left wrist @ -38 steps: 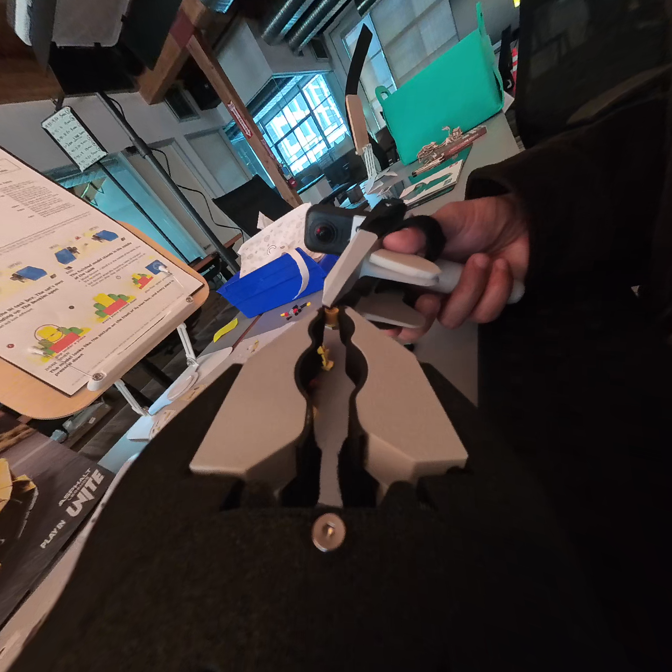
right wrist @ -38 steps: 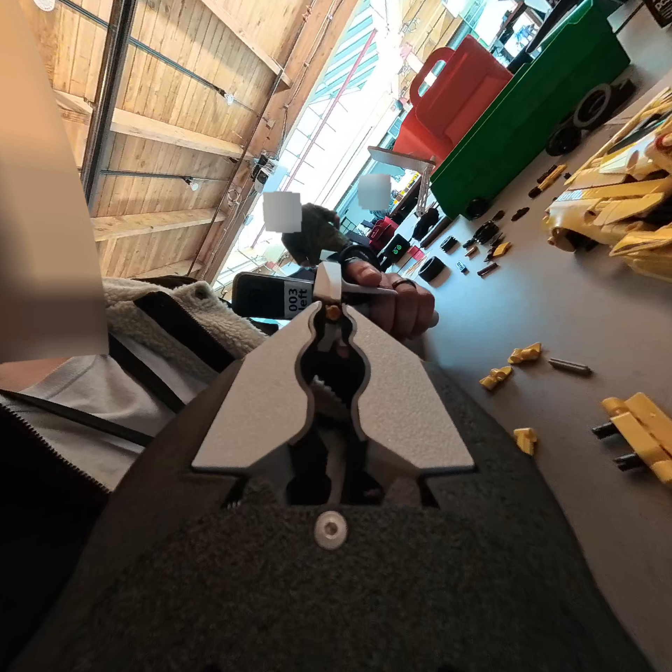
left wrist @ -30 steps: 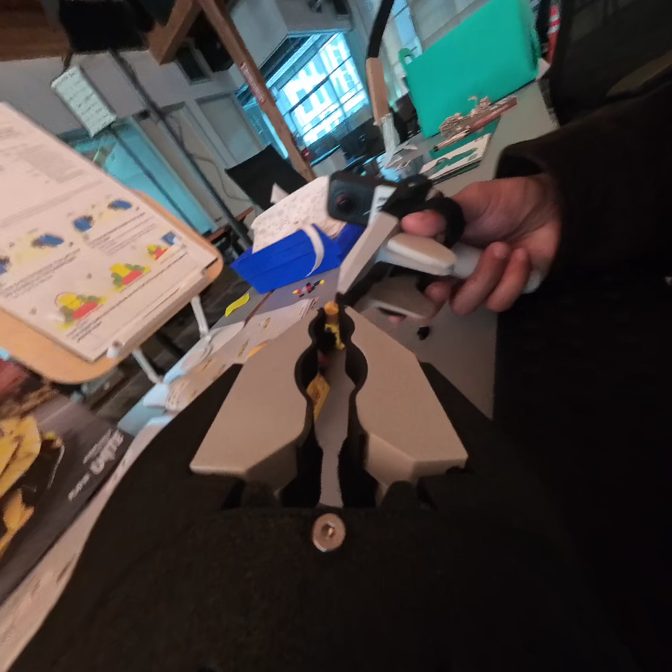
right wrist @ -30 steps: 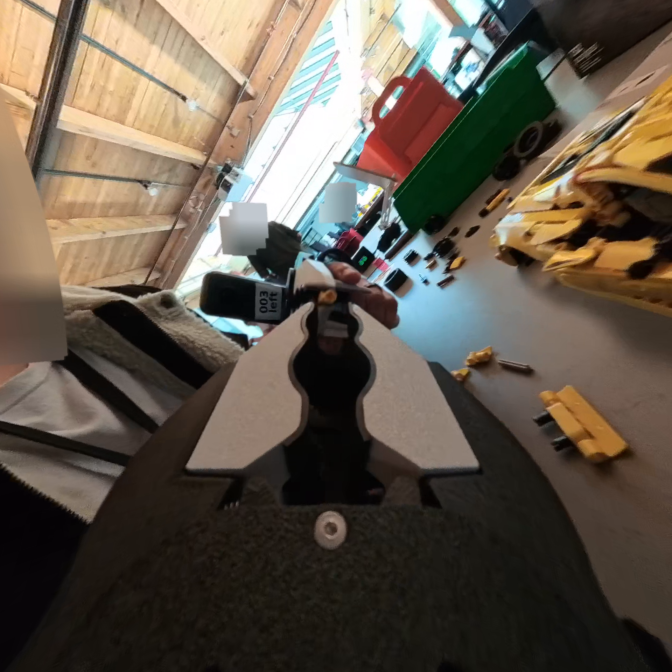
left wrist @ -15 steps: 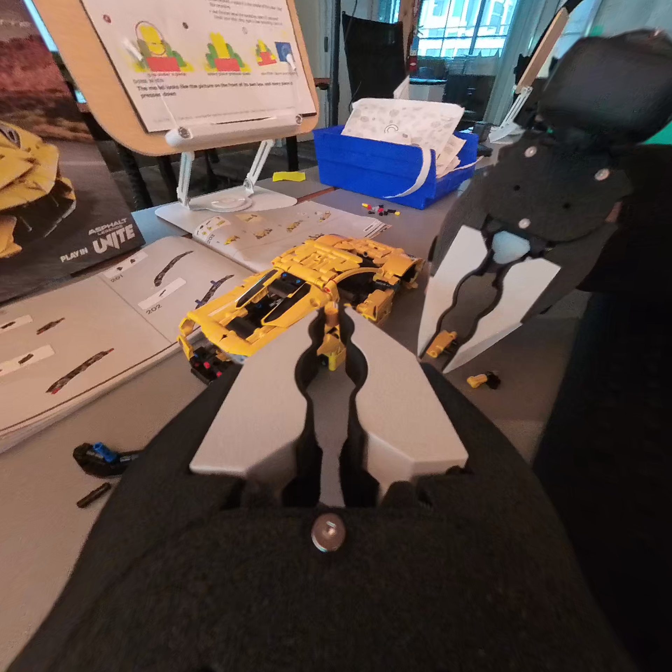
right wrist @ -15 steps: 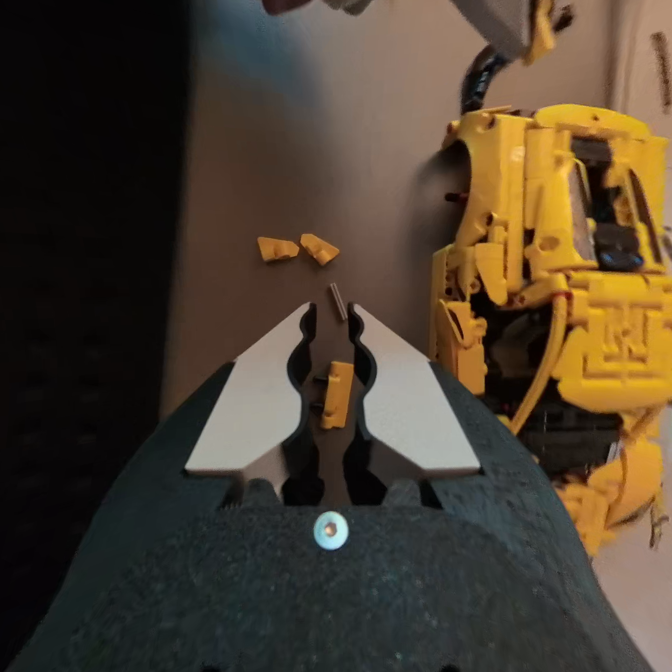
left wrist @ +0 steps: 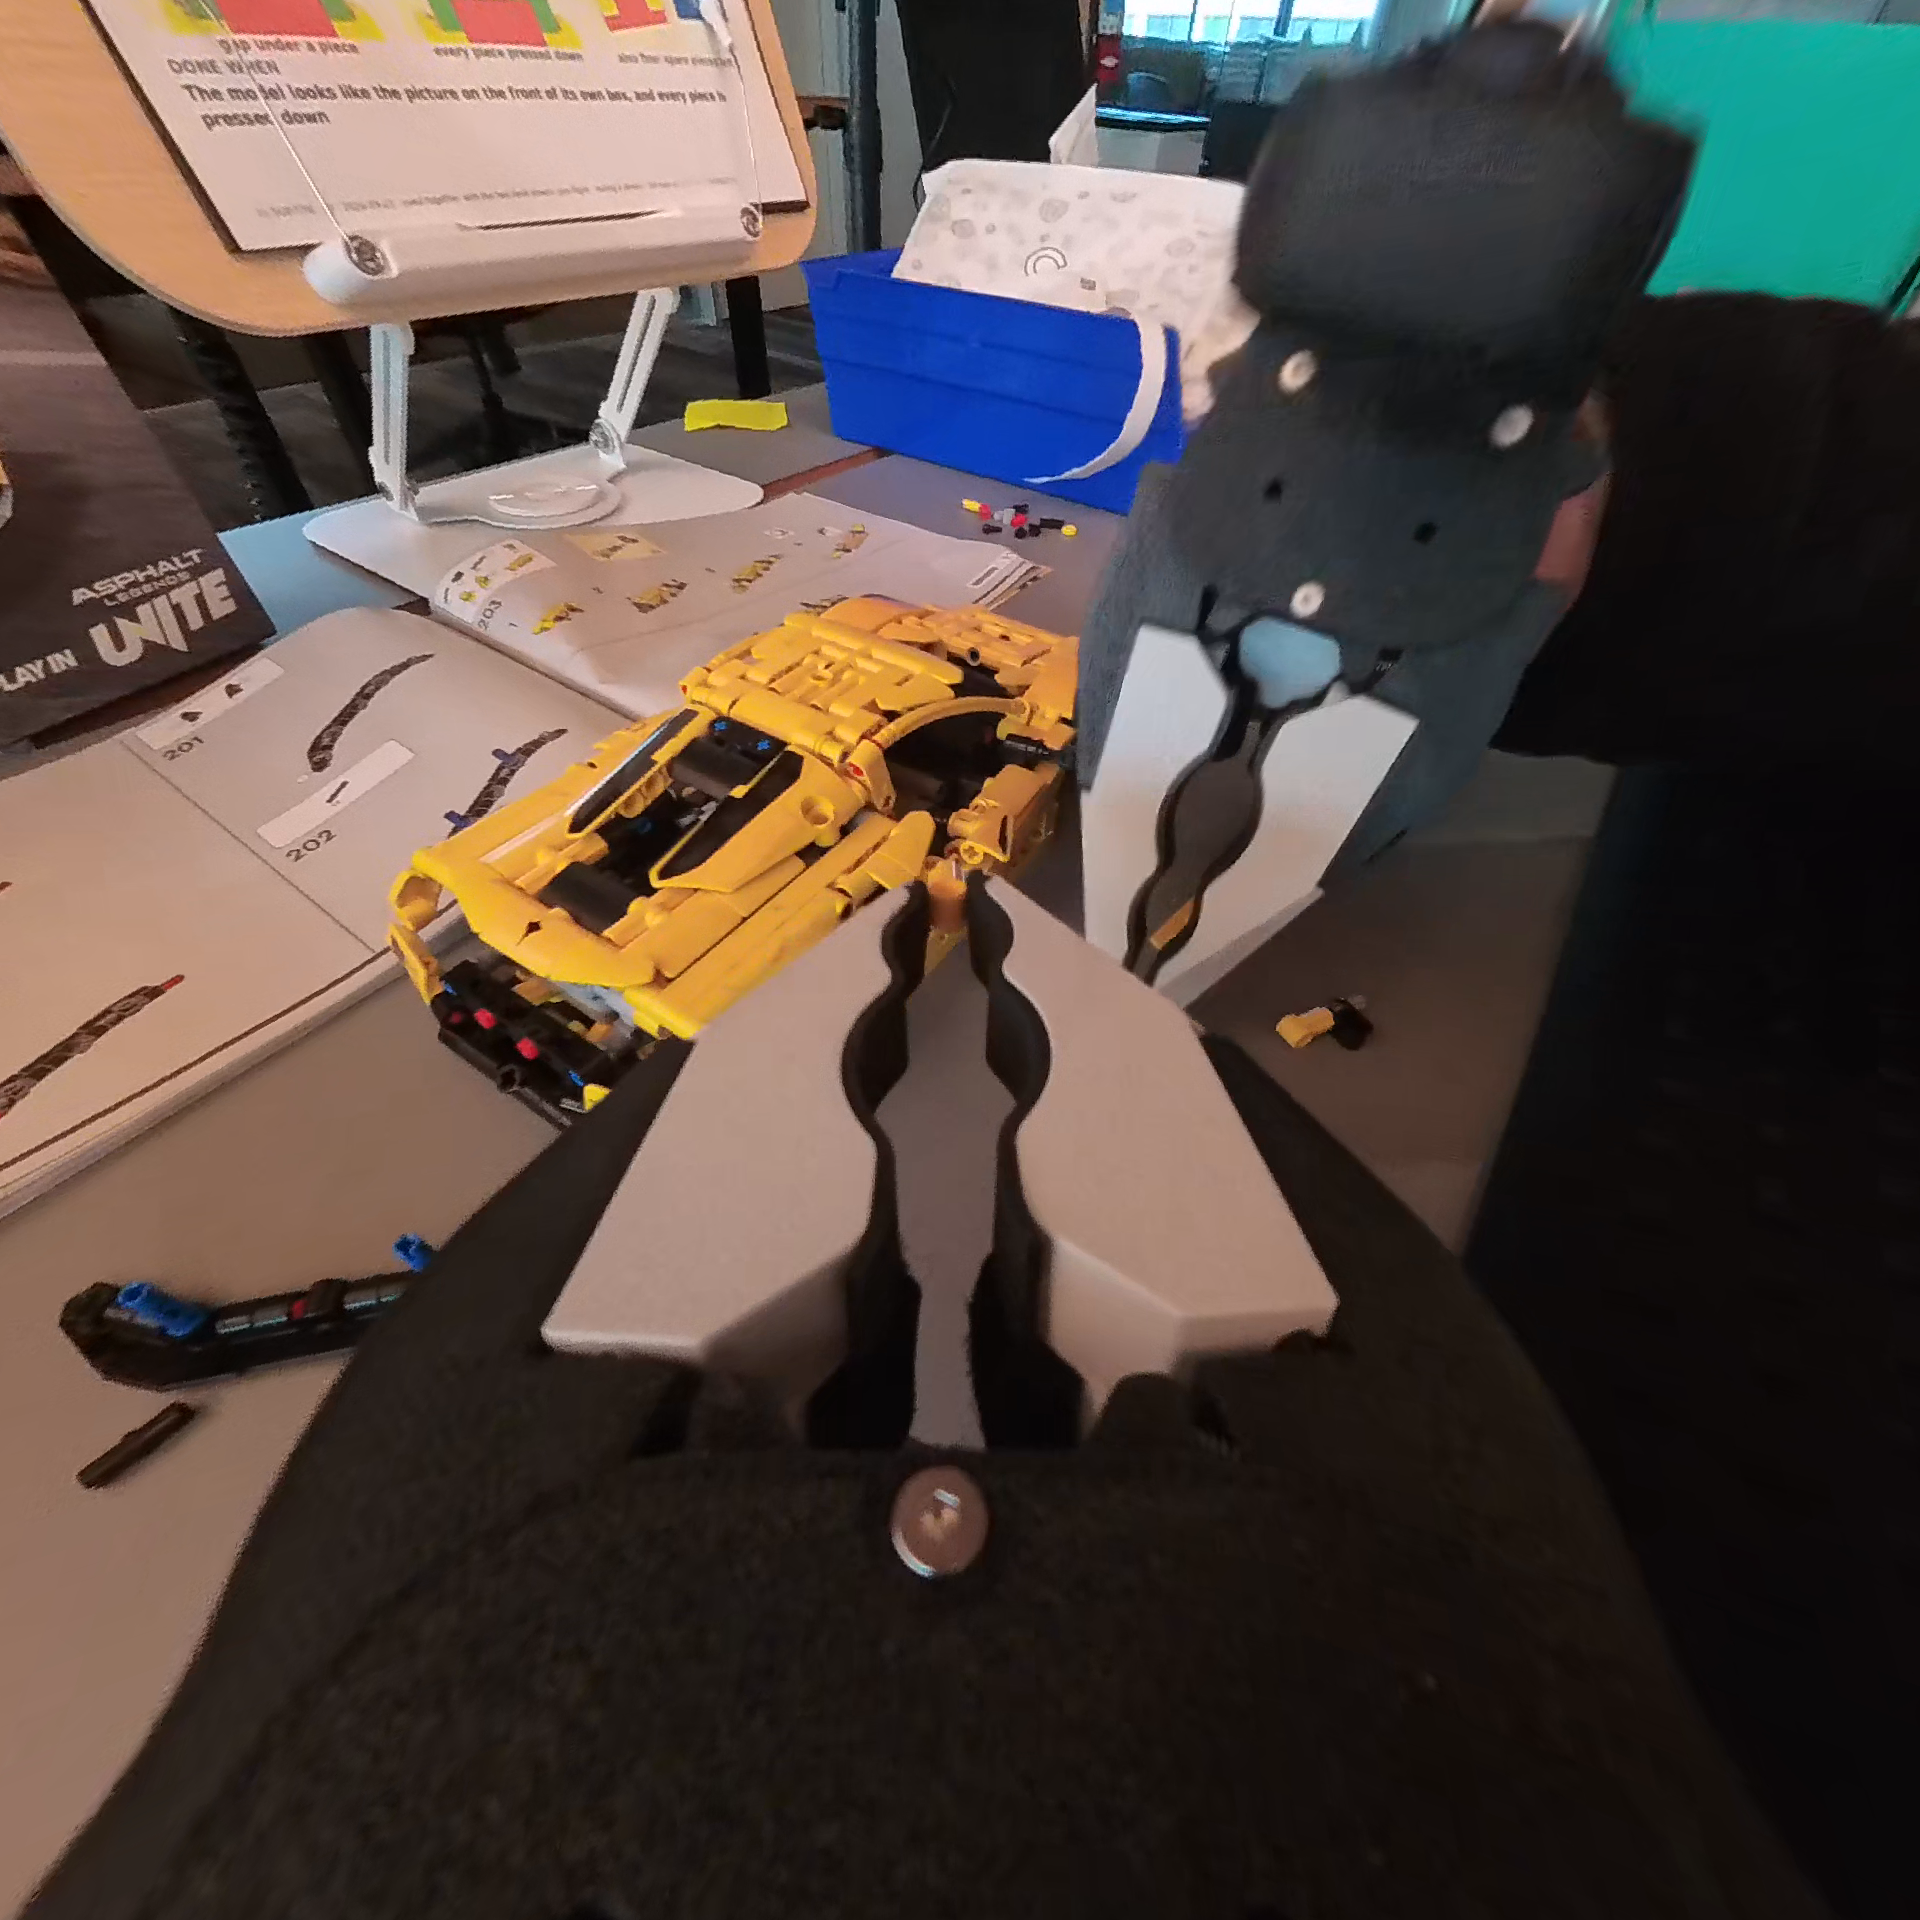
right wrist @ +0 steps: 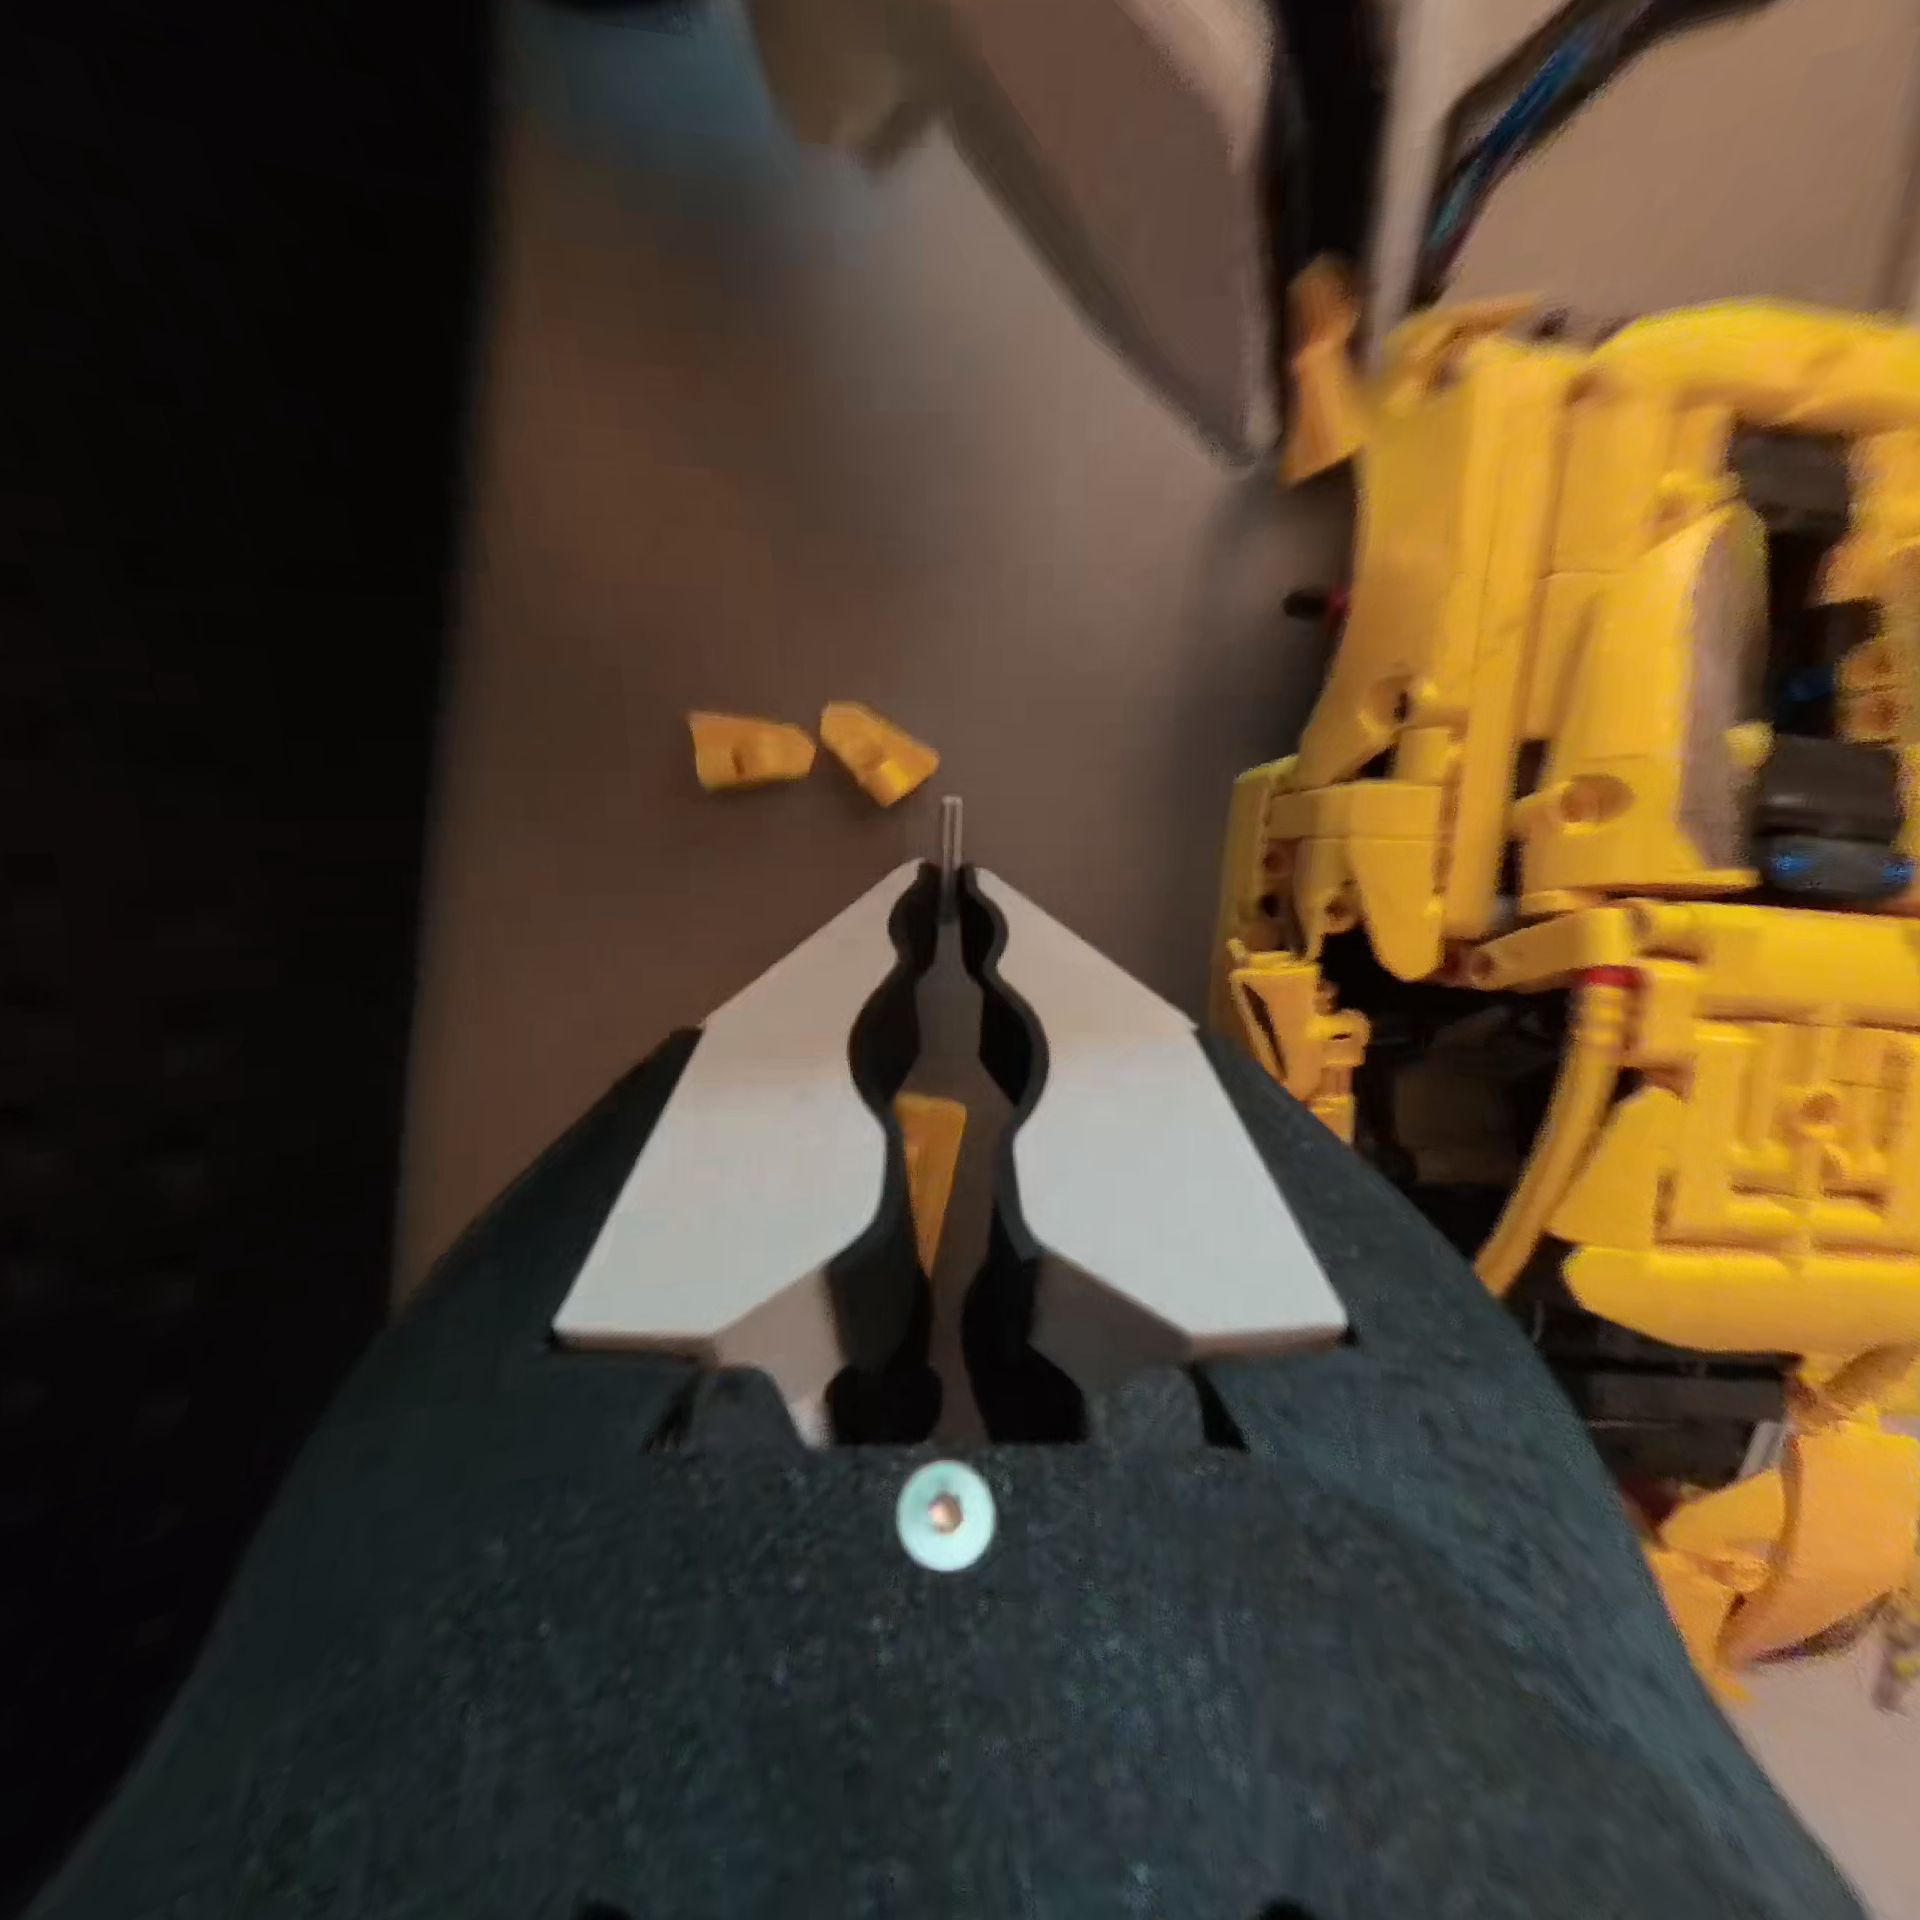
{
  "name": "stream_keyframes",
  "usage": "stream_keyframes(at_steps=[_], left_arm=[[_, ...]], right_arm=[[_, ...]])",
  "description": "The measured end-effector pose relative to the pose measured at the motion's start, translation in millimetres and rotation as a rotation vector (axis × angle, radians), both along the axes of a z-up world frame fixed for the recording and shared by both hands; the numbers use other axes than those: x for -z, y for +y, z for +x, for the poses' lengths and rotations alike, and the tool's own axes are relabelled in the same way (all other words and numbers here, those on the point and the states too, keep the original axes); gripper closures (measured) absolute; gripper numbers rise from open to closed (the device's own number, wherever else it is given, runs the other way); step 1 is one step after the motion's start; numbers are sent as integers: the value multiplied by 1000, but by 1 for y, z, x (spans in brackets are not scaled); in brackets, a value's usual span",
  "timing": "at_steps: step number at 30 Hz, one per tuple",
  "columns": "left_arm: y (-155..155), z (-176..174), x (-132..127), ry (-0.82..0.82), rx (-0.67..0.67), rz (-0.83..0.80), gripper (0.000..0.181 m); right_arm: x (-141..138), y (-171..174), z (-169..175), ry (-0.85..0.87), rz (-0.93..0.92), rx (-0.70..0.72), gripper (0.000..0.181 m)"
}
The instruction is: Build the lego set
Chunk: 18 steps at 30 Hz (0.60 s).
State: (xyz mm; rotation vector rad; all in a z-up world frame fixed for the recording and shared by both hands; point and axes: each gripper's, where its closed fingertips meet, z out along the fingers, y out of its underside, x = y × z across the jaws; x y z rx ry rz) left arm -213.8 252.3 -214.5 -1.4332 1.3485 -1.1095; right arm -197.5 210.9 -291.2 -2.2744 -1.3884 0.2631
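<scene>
The yellow lego car [left wrist: 748, 821] stands mid-table, also at the right of the right wrist view [right wrist: 1558, 935]. My left gripper [left wrist: 945, 894] is shut on a small yellow piece [left wrist: 943, 902] at its tips, held just in front of the car's near rear corner. My right gripper [right wrist: 948, 883], seen pointing down beside the car in the left wrist view [left wrist: 1143, 961], is closed on a yellow lego piece [right wrist: 925, 1174] deep between its jaws. A thin grey axle [right wrist: 951, 826] lies on the table at its tips.
Two loose yellow wedge pieces [right wrist: 748, 753] [right wrist: 878, 764] lie beyond the right gripper. An open instruction booklet [left wrist: 208, 883], a paper stand [left wrist: 540, 499] and a blue bin [left wrist: 987, 384] are behind the car. A black part strip [left wrist: 229, 1320] lies front left. A small yellow-black piece [left wrist: 1320, 1023] lies right. Across from one pair of fingers to the other is roughly 9 cm.
Both grippers came down from mid-air, where they met, to the table by the car. The right gripper's jaws narrowed around the yellow piece on the table. The left moved closer to the car.
</scene>
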Motion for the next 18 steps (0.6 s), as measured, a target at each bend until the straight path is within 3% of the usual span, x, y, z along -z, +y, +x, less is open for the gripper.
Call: stream_keyframes(at_steps=[4, 6, 13, 18], left_arm=[[7, 1, -4, -30, -25, -84, 174], [9, 2, -7, -43, -39, -83, 174], [16, 4, -4, -6, -107, 36, 174], [16, 5, -5, -16, -103, 20, 174]], right_arm=[[-70, 28, -22, 493, 211, 168, 178], [-81, 36, -25, 612, 270, 244, 178], [-73, 43, -25, 592, 300, 299, 177], [-69, 43, -26, 586, 297, 306, 177]])
